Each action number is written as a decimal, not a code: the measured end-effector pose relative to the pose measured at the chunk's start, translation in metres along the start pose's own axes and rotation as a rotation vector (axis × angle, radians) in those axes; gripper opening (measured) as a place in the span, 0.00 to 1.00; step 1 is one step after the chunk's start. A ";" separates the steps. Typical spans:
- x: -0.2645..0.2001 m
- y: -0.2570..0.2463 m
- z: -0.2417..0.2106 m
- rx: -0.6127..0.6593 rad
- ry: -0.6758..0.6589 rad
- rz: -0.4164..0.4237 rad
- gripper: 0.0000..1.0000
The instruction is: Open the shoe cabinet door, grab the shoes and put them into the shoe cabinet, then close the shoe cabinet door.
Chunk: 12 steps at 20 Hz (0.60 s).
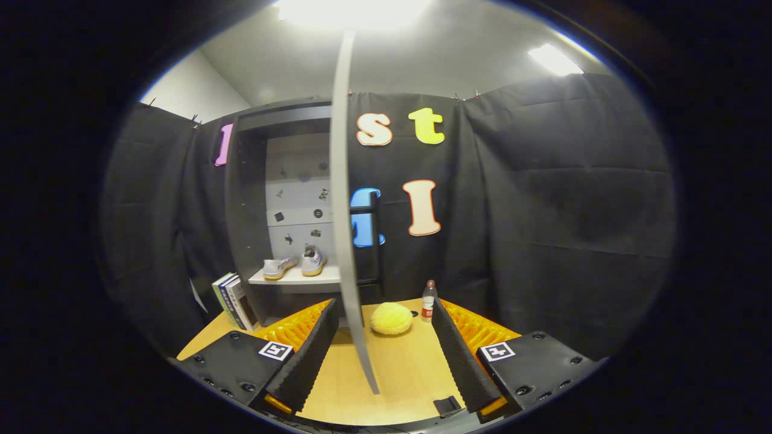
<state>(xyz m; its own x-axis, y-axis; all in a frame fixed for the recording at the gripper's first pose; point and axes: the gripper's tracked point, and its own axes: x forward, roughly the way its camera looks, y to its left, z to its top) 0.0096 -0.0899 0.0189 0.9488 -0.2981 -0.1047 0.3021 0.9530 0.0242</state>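
A dark shoe cabinet stands at the back left of the wooden table, its inside showing. Its grey door is swung out edge-on toward me, and its lower edge reaches down between my fingers. Two white shoes with tan soles sit side by side on the cabinet's white shelf. My gripper is open, the fingers spread wide on either side of the door's edge without pressing on it. Nothing is held.
A few books lean against the cabinet's left foot. A yellow plush ball lies on the table just beyond my fingers, and a small bottle with a red label stands right of it. Black cloth walls close the booth.
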 end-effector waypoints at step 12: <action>0.118 -0.070 0.048 0.045 -0.047 0.146 0.97</action>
<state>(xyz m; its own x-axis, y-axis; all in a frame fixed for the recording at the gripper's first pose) 0.1049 -0.1941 0.0527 0.9859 -0.1597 -0.0497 0.1633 0.9833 0.0802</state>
